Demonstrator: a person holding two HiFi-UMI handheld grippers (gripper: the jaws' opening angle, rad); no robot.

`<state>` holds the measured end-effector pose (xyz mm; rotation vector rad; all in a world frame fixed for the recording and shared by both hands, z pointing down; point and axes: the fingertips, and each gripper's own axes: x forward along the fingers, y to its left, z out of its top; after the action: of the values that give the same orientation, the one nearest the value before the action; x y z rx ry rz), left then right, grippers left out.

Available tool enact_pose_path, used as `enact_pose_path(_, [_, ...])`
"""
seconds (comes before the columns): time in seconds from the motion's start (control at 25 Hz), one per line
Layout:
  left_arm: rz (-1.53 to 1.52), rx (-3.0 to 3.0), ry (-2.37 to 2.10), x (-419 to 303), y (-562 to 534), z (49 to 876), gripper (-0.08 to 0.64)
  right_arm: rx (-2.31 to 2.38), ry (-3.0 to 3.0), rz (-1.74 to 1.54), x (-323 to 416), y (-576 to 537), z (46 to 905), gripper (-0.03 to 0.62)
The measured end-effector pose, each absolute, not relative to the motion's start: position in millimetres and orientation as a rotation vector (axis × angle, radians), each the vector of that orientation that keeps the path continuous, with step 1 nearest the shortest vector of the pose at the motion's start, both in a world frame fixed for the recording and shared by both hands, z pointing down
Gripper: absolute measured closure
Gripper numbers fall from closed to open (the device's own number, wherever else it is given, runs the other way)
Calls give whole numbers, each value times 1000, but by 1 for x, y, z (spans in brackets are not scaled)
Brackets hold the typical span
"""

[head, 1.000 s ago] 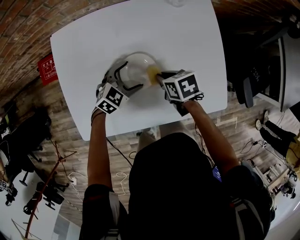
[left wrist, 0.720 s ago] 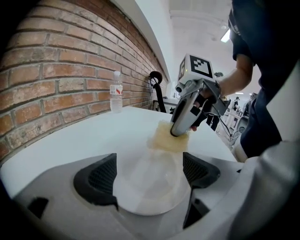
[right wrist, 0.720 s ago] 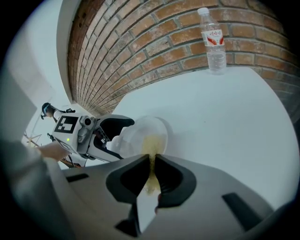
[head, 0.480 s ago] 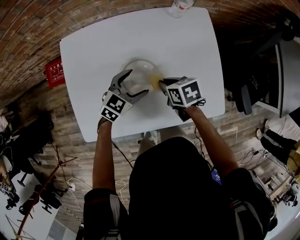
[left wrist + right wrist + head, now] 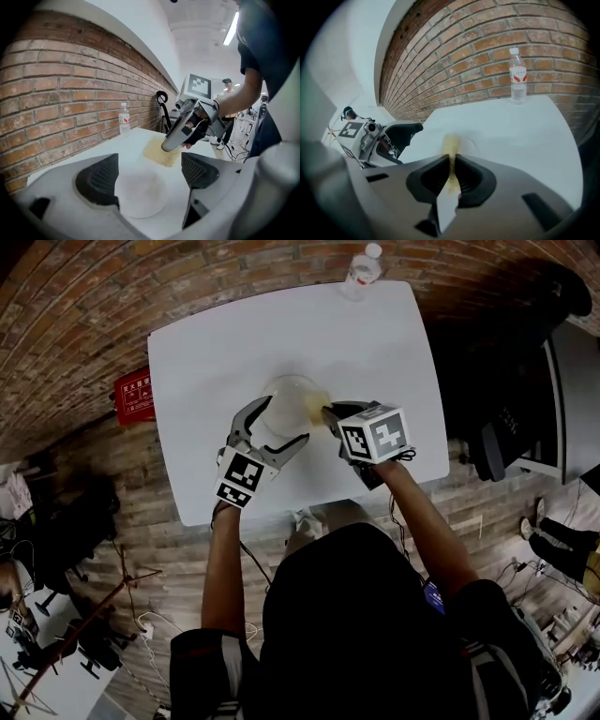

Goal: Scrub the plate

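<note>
A white plate (image 5: 286, 395) lies flat on the white table (image 5: 206, 362). My left gripper (image 5: 281, 420) is open, and its two fingers straddle the plate's near rim without gripping it. In the left gripper view the plate (image 5: 140, 193) shows low between the spread pads (image 5: 99, 180) of the left gripper (image 5: 147, 176). My right gripper (image 5: 326, 411) is shut on a yellow scrubbing cloth (image 5: 313, 401), which rests at the plate's right edge. The cloth (image 5: 451, 157) sticks out from the closed jaws of the right gripper (image 5: 451, 176). From the left, the cloth (image 5: 159, 153) lies under the right gripper (image 5: 174, 140).
A clear water bottle (image 5: 362, 268) stands at the table's far edge, against the brick wall (image 5: 478, 51); the bottle (image 5: 518, 77) is well beyond the plate. On the floor to the left lies a red sign (image 5: 134, 395). Office chairs and cables surround the table.
My left gripper has drawn back from around the plate and now stands open at its near rim. The right gripper still holds the cloth at the plate's right edge.
</note>
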<state>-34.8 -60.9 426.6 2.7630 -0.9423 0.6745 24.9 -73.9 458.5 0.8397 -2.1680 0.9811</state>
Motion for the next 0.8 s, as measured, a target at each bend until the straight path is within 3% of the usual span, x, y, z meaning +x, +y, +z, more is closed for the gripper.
enact_pose_path(0.24, [614,2788,-1067,-39,-47,384,142,894,-2247,927,24,-71,418,549])
enact_pose_path(0.28, [586,2782,-1095,-42,-45,377,227,897,-2265,914,22,-71,411,549])
enact_pose_path(0.32, [556,2773,-1124,-46,-42,370,397,897,-2285,903,19,-69,403,549])
enact_pose_path(0.36, [526,2765,-1146,-49,-38,363,477,896,-2305,895,17,-66,396,549])
enact_pose_path(0.48, [438,2770,-1134,-51,-25,343,518,909,-2350,856,11,-59,378,549])
enact_pose_path(0.8, [303,2718,-1225,-64,-8,300,540,987,-2452,817,-8,-48,324,549])
